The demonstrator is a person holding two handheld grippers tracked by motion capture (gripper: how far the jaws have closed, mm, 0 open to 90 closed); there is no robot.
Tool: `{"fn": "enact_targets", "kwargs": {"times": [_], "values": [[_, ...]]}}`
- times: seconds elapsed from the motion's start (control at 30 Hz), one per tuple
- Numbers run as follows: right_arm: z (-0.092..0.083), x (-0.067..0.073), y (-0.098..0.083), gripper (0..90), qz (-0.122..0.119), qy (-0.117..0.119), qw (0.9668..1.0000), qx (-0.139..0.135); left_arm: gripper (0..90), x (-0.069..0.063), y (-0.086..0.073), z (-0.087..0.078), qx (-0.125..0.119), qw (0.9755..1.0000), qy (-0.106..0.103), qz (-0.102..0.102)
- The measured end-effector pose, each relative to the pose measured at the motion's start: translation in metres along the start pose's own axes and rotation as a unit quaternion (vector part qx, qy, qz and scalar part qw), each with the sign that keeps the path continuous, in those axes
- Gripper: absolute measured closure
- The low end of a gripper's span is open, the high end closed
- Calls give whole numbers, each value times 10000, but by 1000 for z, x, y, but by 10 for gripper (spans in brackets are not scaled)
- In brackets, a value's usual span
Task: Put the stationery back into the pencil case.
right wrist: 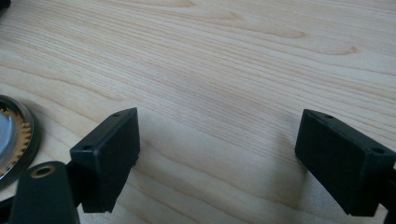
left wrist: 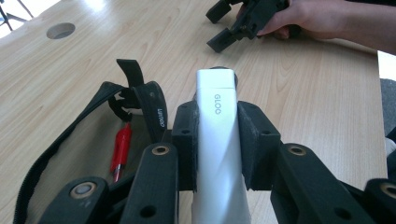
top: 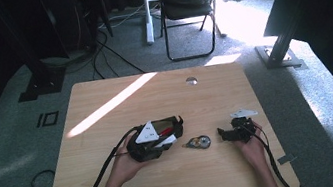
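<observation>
My left gripper (left wrist: 218, 128) is shut on a white glue stick (left wrist: 215, 93) marked GLOO, which stands out past the pads over the table. In the high view this gripper (top: 168, 136) lies at the open mouth of a black zip pouch (top: 173, 122). The pouch (left wrist: 149, 105) sits just left of the jaws, and a red pen (left wrist: 121, 147) shows inside it. My right gripper (right wrist: 233, 149) rests low over bare wood, open with nothing between its fingers (right wrist: 109, 154). A round tape dispenser (top: 198, 142) lies between the two grippers, and its rim (right wrist: 11, 140) is beside the right gripper's left finger.
The wooden table (top: 154, 95) has a round cable hole (top: 191, 80) near its far edge and a strip of sunlight across its left half. A hand (left wrist: 317, 18) holds the right gripper (left wrist: 218, 28). A folding chair (top: 188, 4) stands beyond the table.
</observation>
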State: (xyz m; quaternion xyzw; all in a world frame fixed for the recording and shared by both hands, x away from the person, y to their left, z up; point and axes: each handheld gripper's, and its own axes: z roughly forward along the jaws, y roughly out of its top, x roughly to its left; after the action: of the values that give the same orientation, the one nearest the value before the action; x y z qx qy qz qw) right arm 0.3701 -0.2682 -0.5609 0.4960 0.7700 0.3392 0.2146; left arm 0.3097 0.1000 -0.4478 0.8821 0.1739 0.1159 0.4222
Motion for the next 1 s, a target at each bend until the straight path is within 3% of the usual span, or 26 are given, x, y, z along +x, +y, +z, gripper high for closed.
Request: {"fn": "enact_targets", "kwargs": {"times": [1.0], "values": [[0, 0, 0, 138, 2, -1, 10000, -1, 708, 14, 0, -8, 49, 9998, 211, -11]]}}
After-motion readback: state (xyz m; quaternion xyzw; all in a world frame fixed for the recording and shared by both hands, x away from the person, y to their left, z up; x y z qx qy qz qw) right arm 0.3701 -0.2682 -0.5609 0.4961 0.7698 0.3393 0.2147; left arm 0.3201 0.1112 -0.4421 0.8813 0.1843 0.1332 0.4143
